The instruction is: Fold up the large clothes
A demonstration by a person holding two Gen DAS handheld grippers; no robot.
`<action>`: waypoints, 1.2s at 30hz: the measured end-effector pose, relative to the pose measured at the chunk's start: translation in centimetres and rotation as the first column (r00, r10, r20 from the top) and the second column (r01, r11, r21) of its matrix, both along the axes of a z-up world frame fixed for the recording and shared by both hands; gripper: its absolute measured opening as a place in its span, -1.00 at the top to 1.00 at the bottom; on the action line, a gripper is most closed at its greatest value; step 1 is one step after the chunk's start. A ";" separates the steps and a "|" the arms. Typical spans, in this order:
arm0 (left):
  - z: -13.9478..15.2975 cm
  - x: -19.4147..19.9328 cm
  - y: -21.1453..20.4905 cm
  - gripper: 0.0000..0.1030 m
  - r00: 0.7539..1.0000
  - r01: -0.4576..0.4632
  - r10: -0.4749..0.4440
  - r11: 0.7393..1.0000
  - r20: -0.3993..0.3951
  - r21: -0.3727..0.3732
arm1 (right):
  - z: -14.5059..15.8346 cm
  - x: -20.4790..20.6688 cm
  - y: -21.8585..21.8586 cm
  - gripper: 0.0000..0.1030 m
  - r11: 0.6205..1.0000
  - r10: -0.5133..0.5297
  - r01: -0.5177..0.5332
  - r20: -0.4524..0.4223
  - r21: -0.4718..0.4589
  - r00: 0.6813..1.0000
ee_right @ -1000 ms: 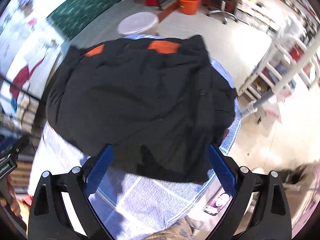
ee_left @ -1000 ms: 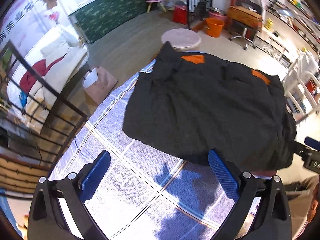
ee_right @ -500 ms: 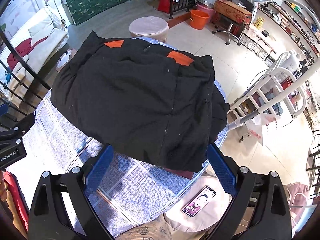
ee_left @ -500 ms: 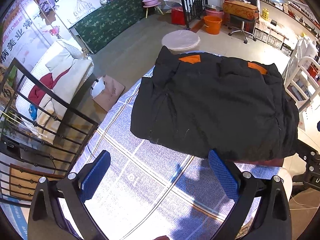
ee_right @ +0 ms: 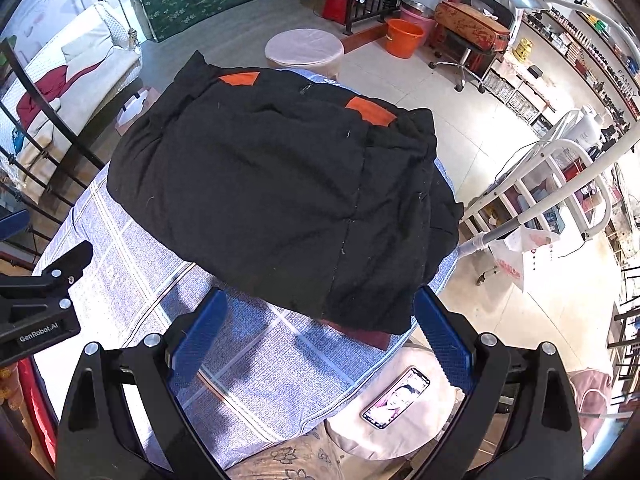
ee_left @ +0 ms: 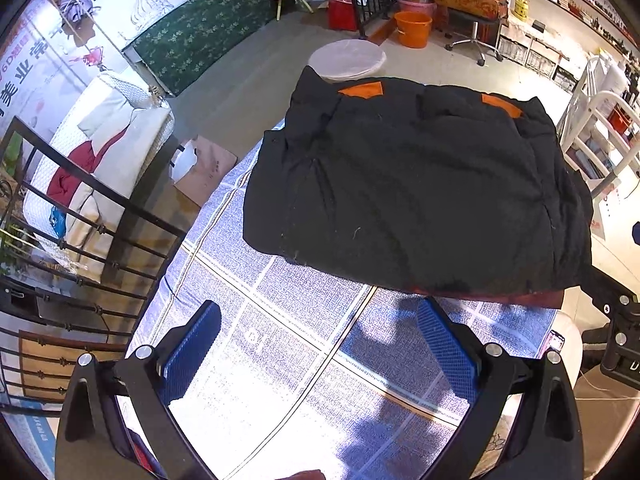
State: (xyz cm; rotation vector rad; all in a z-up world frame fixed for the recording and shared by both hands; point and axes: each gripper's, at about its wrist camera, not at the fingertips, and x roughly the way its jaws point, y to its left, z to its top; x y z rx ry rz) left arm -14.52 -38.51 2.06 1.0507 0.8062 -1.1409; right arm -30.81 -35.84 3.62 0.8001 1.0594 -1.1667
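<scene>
A black padded jacket (ee_left: 416,192) with two orange patches lies folded into a thick rectangle on a table covered by a blue-and-white checked cloth (ee_left: 288,320). It also shows in the right wrist view (ee_right: 280,200), with a dark red lining edge peeking out at its near side. My left gripper (ee_left: 320,344) is open and empty, above the cloth just short of the jacket's near edge. My right gripper (ee_right: 320,336) is open and empty, above the jacket's near right corner.
A phone (ee_right: 396,398) lies on a pale cushion by the table's near right edge. A round stool (ee_right: 304,48) stands beyond the table. A black metal railing (ee_left: 88,216) runs on the left, a white rack (ee_right: 560,184) on the right.
Both grippers have pulled back and up from the jacket, which now looks smaller and farther off. The jacket lies still in the same folded shape.
</scene>
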 end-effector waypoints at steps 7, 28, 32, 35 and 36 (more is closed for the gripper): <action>0.0 -0.1 0.0 -0.87 1.000 0.001 -0.001 1.000 0.006 0.005 | -0.1 0.1 0.2 -0.81 1.000 0.004 -0.004 -0.003 0.003 1.000; 0.2 -0.1 0.2 -0.87 1.000 -0.010 0.010 1.000 0.012 0.010 | -0.4 -0.1 0.1 -0.81 1.000 0.004 -0.004 -0.006 0.011 1.000; 0.1 -0.1 0.1 -0.87 1.000 -0.011 0.011 1.000 0.010 0.011 | -0.5 -0.1 0.1 -0.81 1.000 0.003 -0.003 -0.007 0.013 1.000; 0.0 -0.1 0.2 -0.87 1.000 -0.010 0.010 1.000 0.011 0.013 | -0.6 -0.2 0.1 -0.81 1.000 0.003 -0.003 -0.008 0.016 1.000; 0.0 -0.2 0.1 -0.87 1.000 -0.011 0.011 1.000 0.011 0.013 | -0.6 -0.2 0.1 -0.81 1.000 0.003 -0.003 -0.007 0.016 1.000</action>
